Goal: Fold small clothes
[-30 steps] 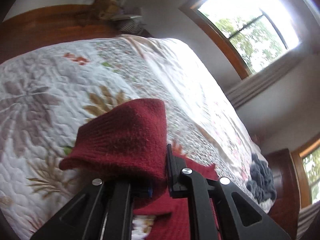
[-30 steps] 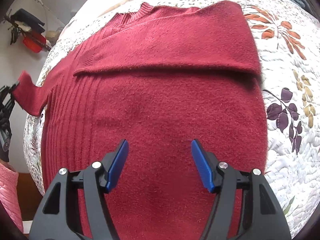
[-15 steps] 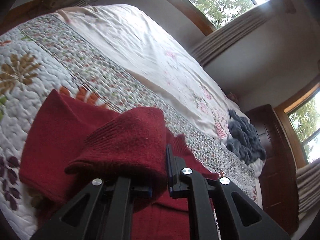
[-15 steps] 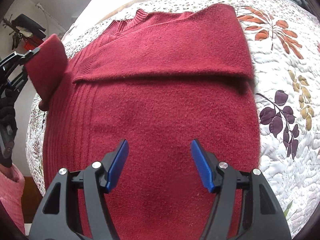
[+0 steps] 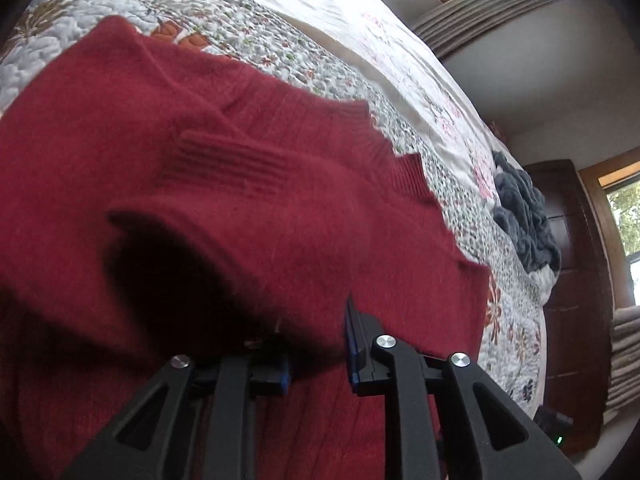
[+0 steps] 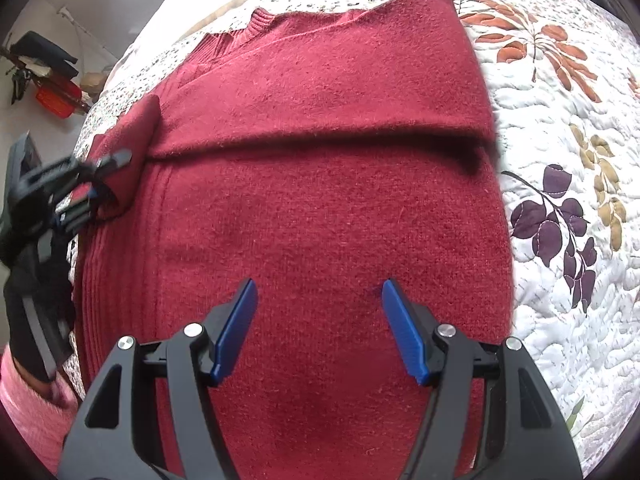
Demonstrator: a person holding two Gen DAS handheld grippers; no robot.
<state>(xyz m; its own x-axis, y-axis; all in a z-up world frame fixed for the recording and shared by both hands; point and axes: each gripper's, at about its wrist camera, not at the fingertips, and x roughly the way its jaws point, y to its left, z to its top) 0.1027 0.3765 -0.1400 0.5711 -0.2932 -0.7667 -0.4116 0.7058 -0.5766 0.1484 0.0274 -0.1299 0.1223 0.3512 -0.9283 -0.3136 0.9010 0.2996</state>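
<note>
Red knit sweater [image 6: 320, 208] lies spread on a quilted floral bedspread [image 6: 568, 184], filling the middle of the right wrist view; its ribbed collar [image 6: 260, 20] sits toward 12 o'clock, and one sleeve [image 6: 340, 92] is folded across the chest as a flat band running from 9 to 3 o'clock. Right gripper [image 6: 318, 320] hovers over the lower body of the sweater, blue-padded fingers [image 6: 236, 328] spread wide with nothing between them; contact with the knit cannot be told. Left gripper [image 5: 316, 344] is clamped on the other sleeve [image 5: 248, 216]: in the left wrist view the red cloth drapes over and between the jaws, the ribbed cuff [image 5: 232, 168] lying ahead toward 11 o'clock, folded back over the sweater's body. In the right wrist view the same gripper [image 6: 92, 184] shows blurred at 9 o'clock, at the sweater's edge, with the sleeve end [image 6: 132, 140] pinched in it. A black-gloved hand [image 6: 32, 288] holds that gripper, a pink cuff [image 6: 28, 412] below it at 8 o'clock. Left wrist view: pale sheet [image 5: 360, 20] beyond the quilt toward 12 o'clock, a heap of grey cloth [image 5: 524, 224] at 3 o'clock near the bed's far edge, dark wooden furniture [image 5: 572, 280] just past it. Red and black items [image 6: 52, 84] against the wall at 10 o'clock in the right wrist view, too small to identify.
</note>
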